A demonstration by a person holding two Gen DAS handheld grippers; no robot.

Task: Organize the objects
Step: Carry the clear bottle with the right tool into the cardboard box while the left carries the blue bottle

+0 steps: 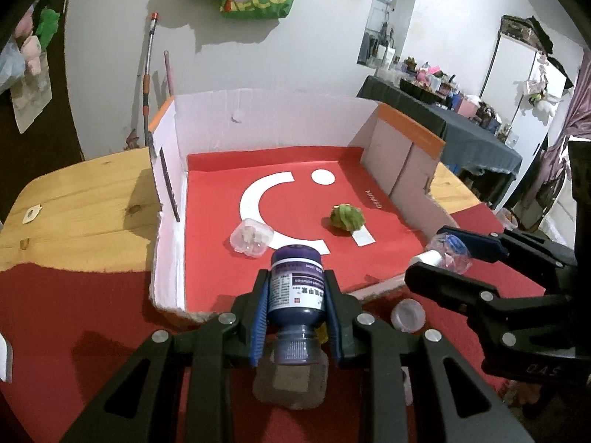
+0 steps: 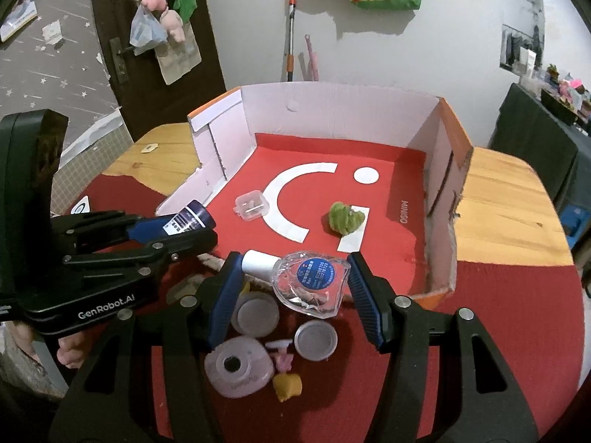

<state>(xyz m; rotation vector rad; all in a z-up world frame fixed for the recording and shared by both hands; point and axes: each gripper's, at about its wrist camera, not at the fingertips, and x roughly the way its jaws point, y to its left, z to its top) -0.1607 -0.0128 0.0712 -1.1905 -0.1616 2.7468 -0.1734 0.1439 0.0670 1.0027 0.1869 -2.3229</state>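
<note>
Open white cardboard box with red floor (image 2: 436,155) holds small clear plastic lidded case (image 2: 251,205) and crumpled green lump (image 2: 345,217), apart. Left gripper (image 1: 295,306) clamps dark purple labelled bottle (image 1: 295,288), cap toward camera, above box's near edge. Right gripper (image 2: 295,288) grips clear flat white-capped bottle with blue round label (image 2: 310,282).

Left gripper (image 1: 295,310): points forward and down, both blue fingers (image 1: 260,326) pressed against the sides of a dark bottle (image 1: 297,288).
Right gripper (image 2: 297,291): points forward and down beside the left one, fingers (image 2: 364,299) part spread, gripping a clear bottle (image 2: 310,282) crosswise.
Hand (image 2: 70,352): fingertips curl under the left gripper's black body.
</note>
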